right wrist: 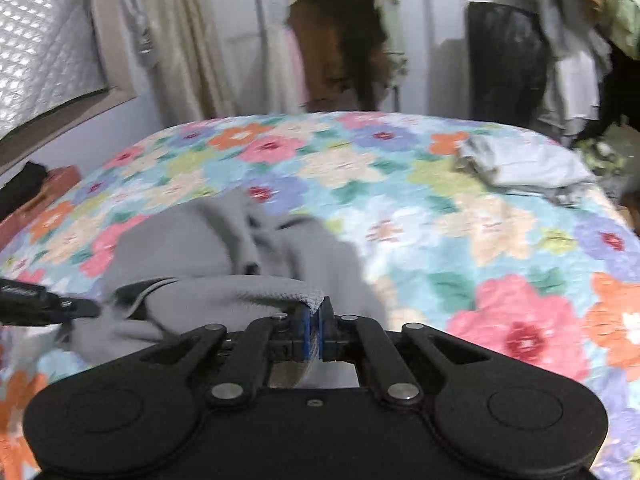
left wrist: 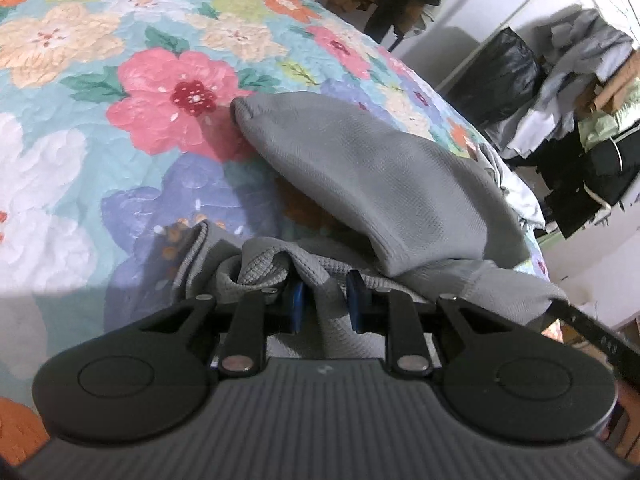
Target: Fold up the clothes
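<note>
Your left gripper (left wrist: 323, 302) sits at the bottom centre of the left wrist view, its blue pads (left wrist: 297, 303) drawn in to a narrow gap with a bunched fold of the grey garment (left wrist: 376, 184) pinched between them. From that fold a long sleeve-like part of the garment runs from the lower right of the frame up toward the centre left, its long axis on that diagonal. The hemmed, rounded end points at the big pink flower on the floral bedspread (left wrist: 80, 128). Ribbed grey cloth is crumpled just left of the pads.

In the right wrist view your right gripper (right wrist: 316, 322) is at the bottom centre with its pads pressed fully together on a thin ribbed edge of the same grey garment (right wrist: 192, 252). The cloth stretches from that edge leftward across the lower left of the frame, where the tip of the other gripper shows at the left edge. The rest of it lies heaped on the floral bedspread (right wrist: 460, 236). This view is blurred. A small pile of pale clothes (right wrist: 524, 168) rests on the bedspread in the upper right, well apart from the garment.
</note>
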Demonstrator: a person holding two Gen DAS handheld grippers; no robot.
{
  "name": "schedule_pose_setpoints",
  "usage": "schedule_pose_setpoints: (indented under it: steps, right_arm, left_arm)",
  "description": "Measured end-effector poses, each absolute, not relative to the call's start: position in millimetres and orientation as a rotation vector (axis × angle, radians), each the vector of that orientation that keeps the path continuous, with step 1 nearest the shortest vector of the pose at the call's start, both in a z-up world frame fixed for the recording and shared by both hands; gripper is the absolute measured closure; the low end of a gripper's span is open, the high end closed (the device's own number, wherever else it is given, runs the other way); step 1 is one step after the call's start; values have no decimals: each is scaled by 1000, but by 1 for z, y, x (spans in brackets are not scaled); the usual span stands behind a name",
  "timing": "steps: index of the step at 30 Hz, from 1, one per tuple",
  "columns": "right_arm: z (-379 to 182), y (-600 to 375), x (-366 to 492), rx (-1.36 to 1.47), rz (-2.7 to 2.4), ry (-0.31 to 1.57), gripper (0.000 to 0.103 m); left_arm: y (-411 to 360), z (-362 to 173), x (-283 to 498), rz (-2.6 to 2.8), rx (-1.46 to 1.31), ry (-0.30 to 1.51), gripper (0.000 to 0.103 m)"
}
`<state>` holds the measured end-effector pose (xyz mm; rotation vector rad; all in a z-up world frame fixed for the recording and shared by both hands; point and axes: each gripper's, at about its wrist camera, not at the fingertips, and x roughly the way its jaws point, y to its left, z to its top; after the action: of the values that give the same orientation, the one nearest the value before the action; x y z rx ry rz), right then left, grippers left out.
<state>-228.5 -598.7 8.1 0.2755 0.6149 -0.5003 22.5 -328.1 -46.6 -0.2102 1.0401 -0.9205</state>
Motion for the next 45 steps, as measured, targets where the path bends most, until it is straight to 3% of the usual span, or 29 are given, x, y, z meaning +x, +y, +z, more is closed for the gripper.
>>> schedule_pose_setpoints:
  steps: [9,10,13,18,25,29,32,33,34,36,38,41,45]
  right_arm:
    - [19,-643,-215,242,-559,548,100]
    - [19,-647,-213,244,-569,538,100]
    - [16,-650,-212,209,-643,524,100]
    - [11,-646,-216,153,-688,534,100]
    - [11,-655,-228,245,-662,525,100]
    - [9,-655,-229,258,-644,538,100]
    - [4,-660,-233,301,-630,548,100]
    - [2,-664,-235,329,-615,547,100]
    - [0,-667,-237,358,-599,546,99]
    - [-6,-673,-238,413,-534,564,97]
    - [-15,-677,-238,470,-451,585,95]
    - [-23,-677,-235,573,-340,592,95]
    - [-15,-666,-231,541,-278,537,95]
  left_arm:
    - [-339,-35,0,-983,-114,997,78]
    - [-339,-32,-3,-997,-121,1001,74]
    - [-337,-25,-12,-1054,-175,1018,47]
    - [-344,-15,-22,-1087,-146,998,44]
    - [-348,0,-2,-1004,-266,1059,26]
    - [-380,-4,13,-996,-312,1137,23]
    - [-411,-19,24,-1003,-343,1199,8]
    - [-424,-28,28,-1009,-340,1239,8]
    - [-436,-34,31,-1007,-311,1268,9]
    - [-455,-42,32,-942,-214,1251,25]
    - [-466,-41,33,-932,-150,1209,81]
    - [-467,-27,35,-923,-108,1138,94]
    - [-456,13,36,-825,0,904,98]
